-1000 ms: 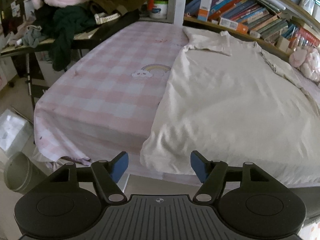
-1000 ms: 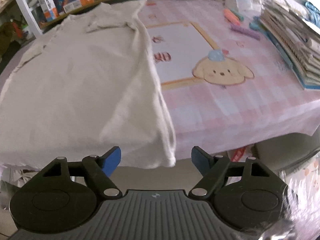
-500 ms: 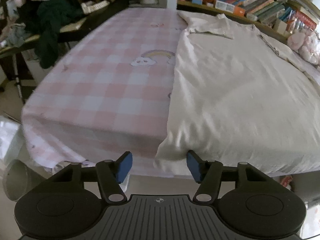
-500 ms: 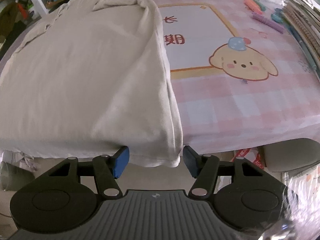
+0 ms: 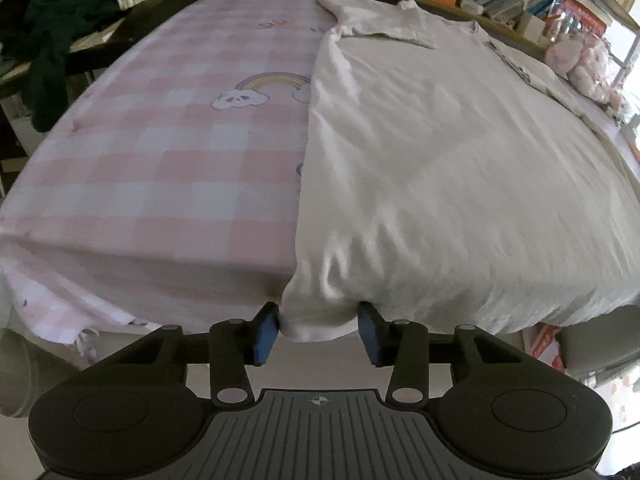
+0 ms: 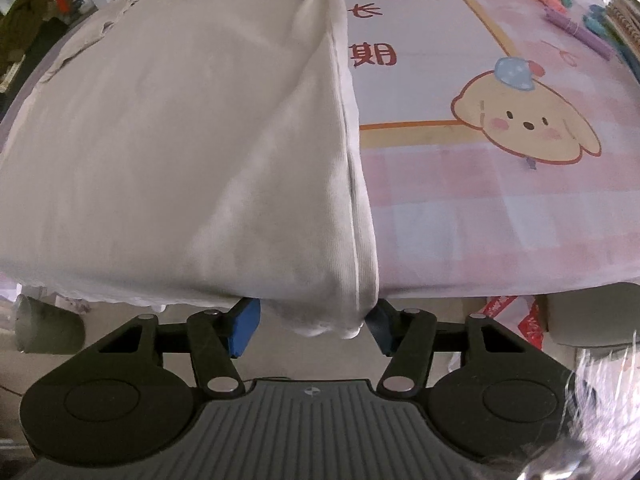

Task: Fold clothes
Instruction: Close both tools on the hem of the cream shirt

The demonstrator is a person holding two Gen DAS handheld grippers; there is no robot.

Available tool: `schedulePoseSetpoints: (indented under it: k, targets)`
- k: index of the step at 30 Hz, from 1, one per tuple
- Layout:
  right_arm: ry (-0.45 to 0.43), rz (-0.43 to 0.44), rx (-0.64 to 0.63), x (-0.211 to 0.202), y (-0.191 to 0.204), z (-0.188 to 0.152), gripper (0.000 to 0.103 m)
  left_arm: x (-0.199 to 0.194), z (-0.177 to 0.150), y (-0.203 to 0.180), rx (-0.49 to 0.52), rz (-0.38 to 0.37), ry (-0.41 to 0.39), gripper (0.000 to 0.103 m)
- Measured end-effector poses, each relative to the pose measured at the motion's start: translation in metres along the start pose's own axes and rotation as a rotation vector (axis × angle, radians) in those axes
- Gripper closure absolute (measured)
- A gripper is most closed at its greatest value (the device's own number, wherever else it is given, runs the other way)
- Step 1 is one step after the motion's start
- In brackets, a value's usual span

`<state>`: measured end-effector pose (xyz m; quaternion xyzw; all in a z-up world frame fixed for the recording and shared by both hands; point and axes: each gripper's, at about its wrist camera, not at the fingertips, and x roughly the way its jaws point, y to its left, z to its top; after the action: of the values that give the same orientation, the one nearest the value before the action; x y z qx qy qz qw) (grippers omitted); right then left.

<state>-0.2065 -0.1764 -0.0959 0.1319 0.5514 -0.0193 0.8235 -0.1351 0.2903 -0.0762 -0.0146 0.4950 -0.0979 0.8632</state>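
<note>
Blue-padded jaws of the left gripper (image 5: 318, 330) and right gripper (image 6: 310, 330) are closing around the two near hem corners of the cream shirt (image 5: 440, 168), not yet pinching. Soft, light knit, it will likely sag and crease, so those corners suit gripping. It lies flat on the pink checked tablecloth (image 5: 160, 168), collar far, hem overhanging the near edge.

Both wrist views look steeply down, close over the shared shirt (image 5: 440, 160)'s near hem

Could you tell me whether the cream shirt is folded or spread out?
Spread out: the cream cotton shirt lies flat across the pink checked tablecloth, hem overhanging the edge.
</note>
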Motion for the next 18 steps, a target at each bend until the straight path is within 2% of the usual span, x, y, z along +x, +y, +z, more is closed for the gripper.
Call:
schedulePoseSetpoints:
  k: [1, 3, 4, 6, 9, 11, 12, 18]
  targets:
    - [0.000, 0.008, 0.002, -0.001, 0.000, 0.000, 0.053, 0.001, -0.001, 0.001, -0.003, -0.007, 0.002, 0.061]
    - [0.002, 0.026, 0.008, -0.003, -0.001, -0.001, 0.064, 0.002, -0.001, 0.002, -0.007, -0.017, 0.002, 0.061]
    - [0.002, 0.033, 0.011, -0.005, -0.001, -0.001, 0.067, 0.003, -0.001, 0.001, -0.007, -0.024, 0.001, 0.062]
    - [-0.001, 0.049, 0.020, -0.008, -0.001, -0.004, 0.080, 0.005, -0.002, 0.001, -0.009, -0.038, 0.000, 0.067]
    - [-0.007, 0.080, 0.051, -0.015, -0.002, -0.007, 0.092, 0.007, -0.002, 0.001, -0.009, -0.072, -0.004, 0.084]
    - [-0.014, 0.089, 0.059, -0.021, -0.005, -0.007, 0.094, 0.005, -0.004, 0.000, -0.003, -0.081, -0.012, 0.094]
    - [-0.019, 0.094, 0.064, -0.024, -0.007, -0.008, 0.094, 0.003, -0.005, -0.001, -0.002, -0.084, -0.019, 0.096]
    - [-0.041, 0.123, 0.077, -0.047, -0.011, -0.011, 0.095, -0.014, -0.014, 0.003, -0.012, -0.122, -0.052, 0.099]
